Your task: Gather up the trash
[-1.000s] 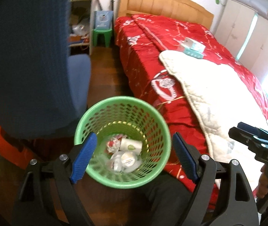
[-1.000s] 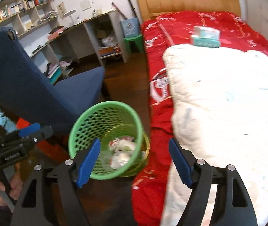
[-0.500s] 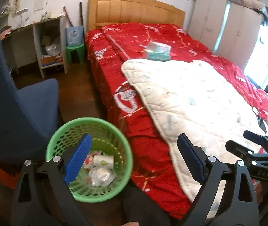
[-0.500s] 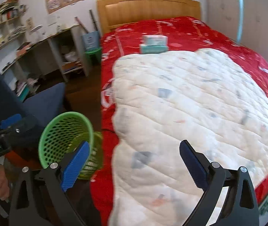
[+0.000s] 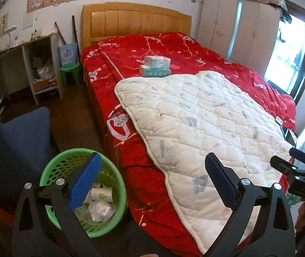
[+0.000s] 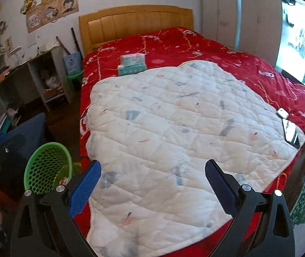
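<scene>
Left hand-held gripper hangs with jaws spread wide and nothing between them. Low at its left sits the green mesh wastebasket, on the floor just beside the red bed, with paper cups and wrappers inside, partly behind the left blue pad. Right hand-held gripper is likewise wide apart and empty, over the white quilt. Two tissue packs are stacked at the quilt's far edge.

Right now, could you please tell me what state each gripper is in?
Left gripper: open, holding nothing, above the green basket.
Right gripper: open, holding nothing, over the white quilt.
</scene>
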Demonstrator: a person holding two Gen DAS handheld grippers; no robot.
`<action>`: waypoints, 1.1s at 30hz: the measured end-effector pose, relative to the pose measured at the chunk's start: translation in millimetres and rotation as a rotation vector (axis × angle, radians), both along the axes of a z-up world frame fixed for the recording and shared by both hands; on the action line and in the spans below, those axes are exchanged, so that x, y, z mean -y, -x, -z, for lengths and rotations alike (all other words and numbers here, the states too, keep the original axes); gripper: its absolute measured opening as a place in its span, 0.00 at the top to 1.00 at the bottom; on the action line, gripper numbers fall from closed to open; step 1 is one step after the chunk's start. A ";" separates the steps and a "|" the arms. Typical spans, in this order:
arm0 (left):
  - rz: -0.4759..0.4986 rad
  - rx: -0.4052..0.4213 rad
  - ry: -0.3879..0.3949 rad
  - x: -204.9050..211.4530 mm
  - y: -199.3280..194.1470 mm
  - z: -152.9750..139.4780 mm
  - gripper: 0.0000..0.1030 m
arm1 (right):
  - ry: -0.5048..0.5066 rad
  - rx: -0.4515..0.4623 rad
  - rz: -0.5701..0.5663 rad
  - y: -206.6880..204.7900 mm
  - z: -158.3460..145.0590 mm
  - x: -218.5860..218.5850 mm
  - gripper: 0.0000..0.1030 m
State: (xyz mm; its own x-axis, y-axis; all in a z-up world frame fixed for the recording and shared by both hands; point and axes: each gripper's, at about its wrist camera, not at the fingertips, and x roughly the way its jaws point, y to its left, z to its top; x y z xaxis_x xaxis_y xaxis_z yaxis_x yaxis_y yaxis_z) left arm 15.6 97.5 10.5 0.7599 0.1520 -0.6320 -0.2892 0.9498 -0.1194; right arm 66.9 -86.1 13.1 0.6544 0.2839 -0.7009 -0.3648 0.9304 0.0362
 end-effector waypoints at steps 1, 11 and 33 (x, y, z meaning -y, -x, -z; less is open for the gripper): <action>0.002 0.007 -0.007 2.7 0.3 -1.4 0.06 | 0.002 0.007 0.006 0.9 -0.9 2.6 0.08; -0.008 0.020 -0.079 17.6 0.1 -6.0 0.05 | -0.003 0.030 0.030 6.7 -7.7 13.6 0.07; -0.013 0.024 -0.095 18.2 2.0 -7.2 0.05 | -0.001 0.065 0.045 13.8 -17.0 17.7 0.07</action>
